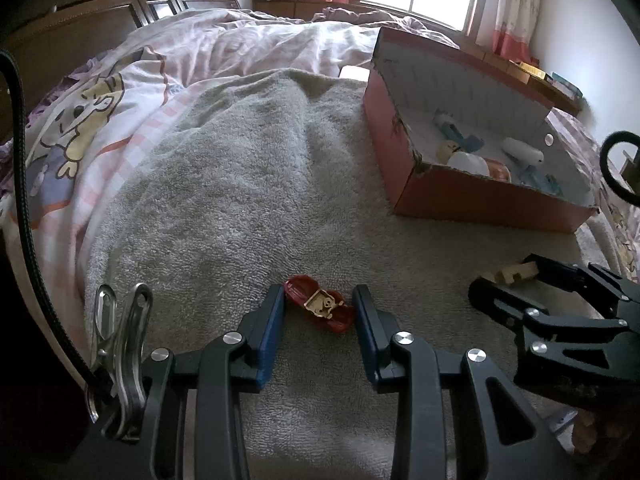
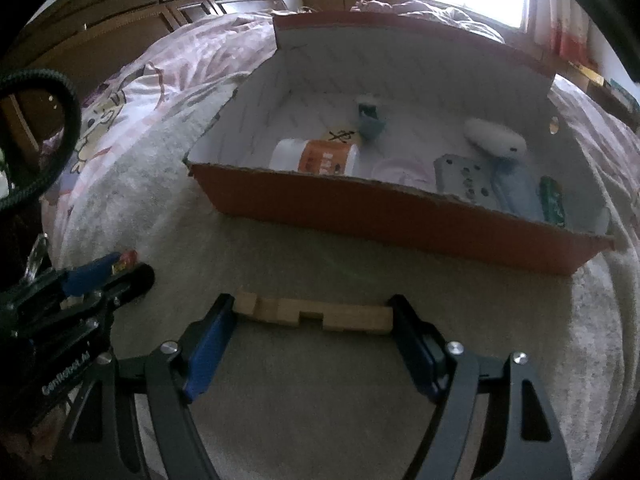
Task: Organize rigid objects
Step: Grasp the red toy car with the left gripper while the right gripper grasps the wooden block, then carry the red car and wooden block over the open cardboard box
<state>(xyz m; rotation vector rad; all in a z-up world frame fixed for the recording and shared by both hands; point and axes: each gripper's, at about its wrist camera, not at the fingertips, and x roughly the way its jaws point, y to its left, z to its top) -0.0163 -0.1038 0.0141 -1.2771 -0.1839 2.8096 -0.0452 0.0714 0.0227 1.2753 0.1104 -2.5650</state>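
Observation:
A small red toy car point(image 1: 320, 309) with a gold top lies on the grey towel point(image 1: 248, 184) on the bed. My left gripper point(image 1: 319, 300) is open, with the car between its fingertips and a gap on each side. A notched wooden block point(image 2: 314, 313) lies on the towel. My right gripper point(image 2: 314, 312) is open wide around it, one fingertip at each end. In the left wrist view the block point(image 1: 516, 271) shows at the right gripper's tips. A red cardboard box point(image 2: 400, 216) with several objects inside stands beyond; it also shows in the left wrist view point(image 1: 472, 196).
The box holds a white and orange jar point(image 2: 316, 156), a white bottle point(image 2: 494, 136), a grey remote point(image 2: 460, 178) and other items. Pink bedding point(image 1: 132, 92) lies to the left, a dark wooden headboard point(image 1: 100, 8) behind. A metal clip point(image 1: 120, 344) hangs by the left gripper.

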